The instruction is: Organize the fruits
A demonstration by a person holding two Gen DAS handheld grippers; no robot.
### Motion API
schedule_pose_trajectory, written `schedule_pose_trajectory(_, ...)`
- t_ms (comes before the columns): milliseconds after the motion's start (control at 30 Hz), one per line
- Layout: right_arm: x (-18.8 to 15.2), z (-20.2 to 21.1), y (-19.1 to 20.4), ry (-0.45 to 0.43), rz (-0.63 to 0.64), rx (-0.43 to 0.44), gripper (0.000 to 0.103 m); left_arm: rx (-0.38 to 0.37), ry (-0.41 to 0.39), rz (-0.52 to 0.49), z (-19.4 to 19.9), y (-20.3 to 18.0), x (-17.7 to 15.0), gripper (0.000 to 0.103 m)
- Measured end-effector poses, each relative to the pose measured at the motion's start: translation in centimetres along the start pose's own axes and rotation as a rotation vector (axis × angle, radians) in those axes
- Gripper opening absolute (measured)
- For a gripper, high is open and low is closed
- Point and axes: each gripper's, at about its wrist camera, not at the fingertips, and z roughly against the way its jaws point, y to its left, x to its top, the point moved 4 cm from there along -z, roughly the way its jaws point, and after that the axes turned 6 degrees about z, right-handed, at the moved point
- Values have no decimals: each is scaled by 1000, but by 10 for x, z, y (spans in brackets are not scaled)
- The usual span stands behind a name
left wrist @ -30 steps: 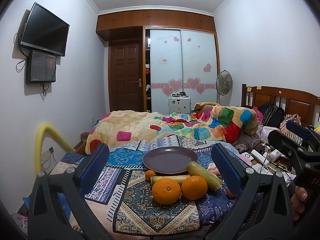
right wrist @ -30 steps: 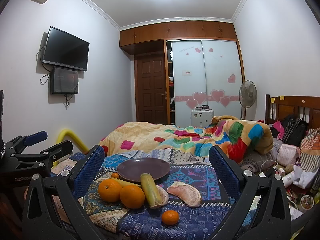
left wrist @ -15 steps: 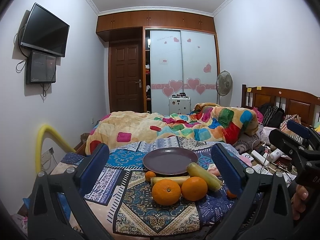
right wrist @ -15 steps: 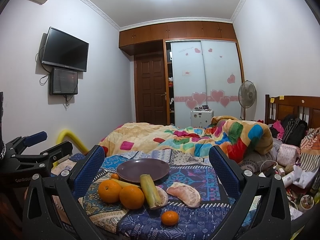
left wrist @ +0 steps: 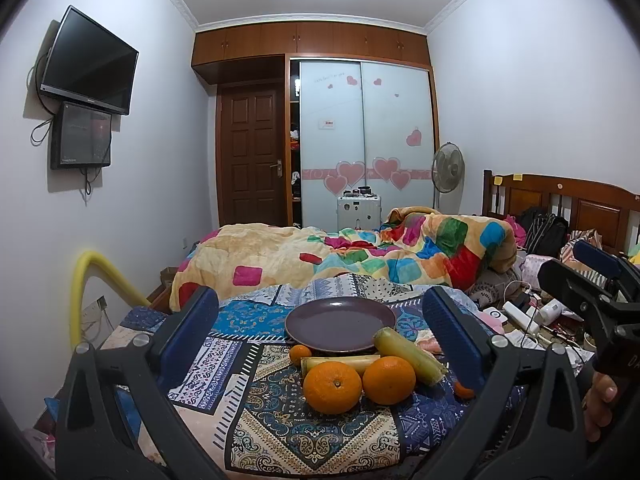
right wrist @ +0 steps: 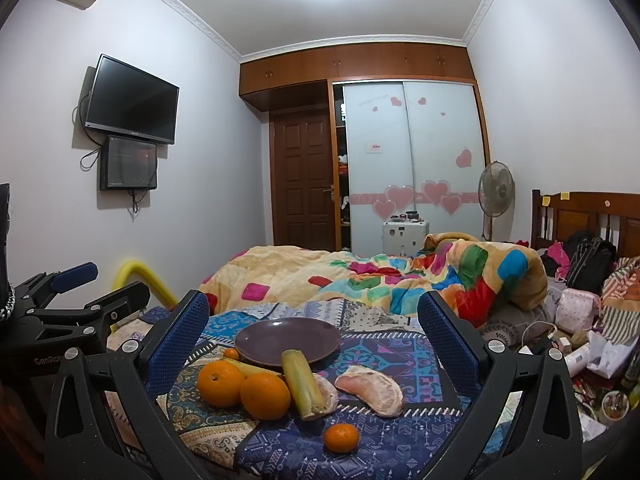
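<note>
On the patterned bedspread, two oranges touch side by side just before the purple plate — nothing has shifted since the earlier frames. Left tongs and right tongs still hover gaping, holding nothing.

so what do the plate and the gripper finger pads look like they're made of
Plate: likely glazed ceramic or melamine, a smooth purple-brown face with a faint sheen. Finger pads: probably moulded rubber or plastic, matte blue with a fine grid texture.
</note>
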Motion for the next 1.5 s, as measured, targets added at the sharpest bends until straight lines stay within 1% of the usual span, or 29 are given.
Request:
schedule_pose_trajectory(233, 0, -1, 1, 5, -2, 2, 103, 2, 6, -2, -4, 0, -5, 103)
schedule_pose_trajectory(333, -5, -5, 1, 18, 4, -7, 103, -3, 24, 0, -10, 1, -12, 103)
schedule_pose_trajectory(433, -16, -14, 1, 56, 21, -14, 103, -2, 74, 9, -23, 3, -25, 103)
schedule_pose_trajectory(533, -31, -28, 1, 123, 39, -12, 103, 1, 142, 23, -41, 8, -41, 103)
schedule_pose_trajectory(633, -50, -46, 1, 210, 55, 14, 103, -14, 214, 47, -60, 15, -58, 103)
schedule_pose_trajectory(700, -61, -53, 0, 242, 57, 28, 103, -17, 256, 61, -71, 19, -69, 102)
schedule_pose_trajectory(800, -71, -62, -2, 278, 63, 44, 103, -13, 313, 68, -85, 24, -83, 95)
schedule_pose_trajectory(833, -74, -65, -2, 288, 66, 50, 103, -12, 333, 67, -90, 25, -88, 91)
schedule_pose_trajectory(900, -80, -72, -2, 307, 68, 72, 102, -15, 366, 69, -98, 26, -96, 88)
schedule_pose_trajectory(933, -82, -75, -2, 318, 68, 80, 98, -20, 377, 71, -100, 27, -100, 87)
schedule_pose_trajectory(967, -85, -80, -1, 338, 69, 94, 91, -28, 391, 72, -104, 28, -104, 85)
schedule_pose_trajectory(1000, -88, -84, -1, 349, 71, 99, 87, -33, 399, 71, -107, 29, -106, 84)
schedule_pose_trajectory(1067, -95, -91, 1, 378, 72, 115, 75, -43, 409, 65, -111, 27, -109, 84)
schedule_pose_trajectory(1167, -106, -97, 3, 418, 57, 150, 65, -60, 415, 54, -114, 23, -112, 84)
schedule_pose_trajectory(1200, -109, -98, 4, 425, 54, 158, 63, -63, 417, 48, -116, 22, -114, 84)
schedule_pose_trajectory(1267, -114, -101, 4, 446, 47, 171, 52, -65, 423, 39, -120, 20, -117, 83)
schedule_pose_trajectory(1400, -121, -109, 6, 474, 37, 203, 42, -71, 446, 38, -128, 18, -123, 77)
schedule_pose_trajectory(1433, -121, -110, 7, 478, 38, 206, 38, -73, 455, 50, -130, 19, -125, 73)
schedule_pose_trajectory(1467, -122, -111, 8, 484, 38, 211, 35, -85, 461, 67, -132, 20, -125, 71)
schedule_pose_trajectory(1500, -124, -113, 9, 490, 37, 217, 35, -95, 465, 82, -133, 20, -125, 69)
